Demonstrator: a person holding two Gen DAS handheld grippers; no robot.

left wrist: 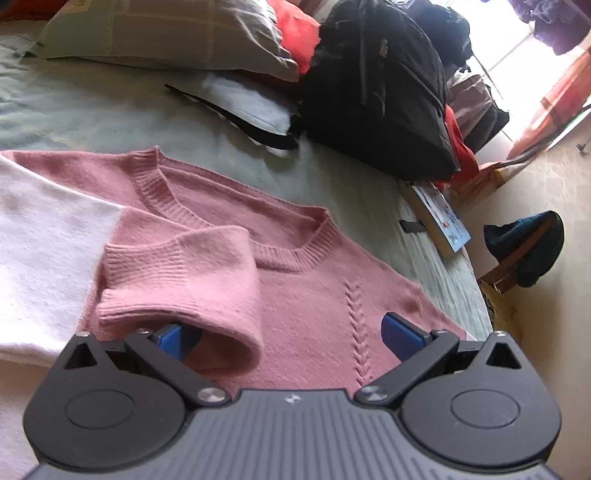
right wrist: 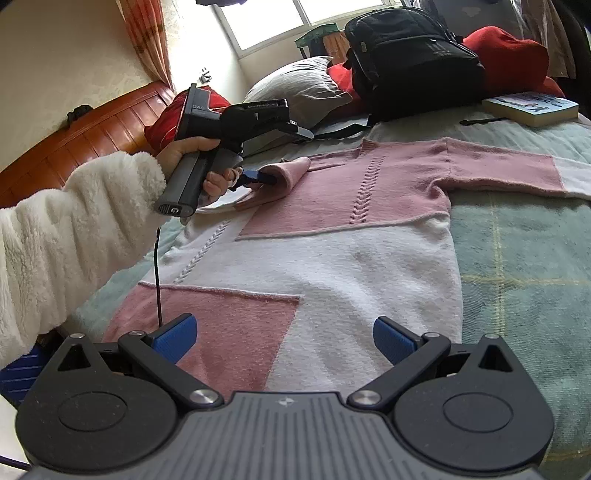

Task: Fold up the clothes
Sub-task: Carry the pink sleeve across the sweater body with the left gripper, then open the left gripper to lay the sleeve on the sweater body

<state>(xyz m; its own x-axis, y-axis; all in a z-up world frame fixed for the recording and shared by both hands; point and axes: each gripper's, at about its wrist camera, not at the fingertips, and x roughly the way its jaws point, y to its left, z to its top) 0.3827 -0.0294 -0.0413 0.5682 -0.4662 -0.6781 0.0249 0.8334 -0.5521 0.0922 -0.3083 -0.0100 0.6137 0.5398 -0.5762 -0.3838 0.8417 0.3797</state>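
A pink and white knit sweater [left wrist: 314, 295] [right wrist: 332, 266] lies flat, front up, on the green bedspread [right wrist: 517, 251]. Its one sleeve is folded in over the chest, and the pink cuff [left wrist: 177, 280] [right wrist: 291, 173] stands up as a loop. My left gripper [left wrist: 284, 332] [right wrist: 258, 177] is open, with its left finger [left wrist: 173, 338] tucked inside that cuff and the other finger over the chest. The second sleeve [right wrist: 498, 166] lies stretched out sideways. Over the sweater's hem hovers my right gripper [right wrist: 284, 332], open and holding nothing.
A black backpack [left wrist: 376, 92] [right wrist: 413, 55], a grey pillow [left wrist: 166, 29] [right wrist: 299, 85] and red cloth [right wrist: 509, 55] crowd the head of the bed. A book [left wrist: 439, 218] [right wrist: 532, 107] lies near the bed edge. A dark shoe [left wrist: 524, 251] sits on the floor.
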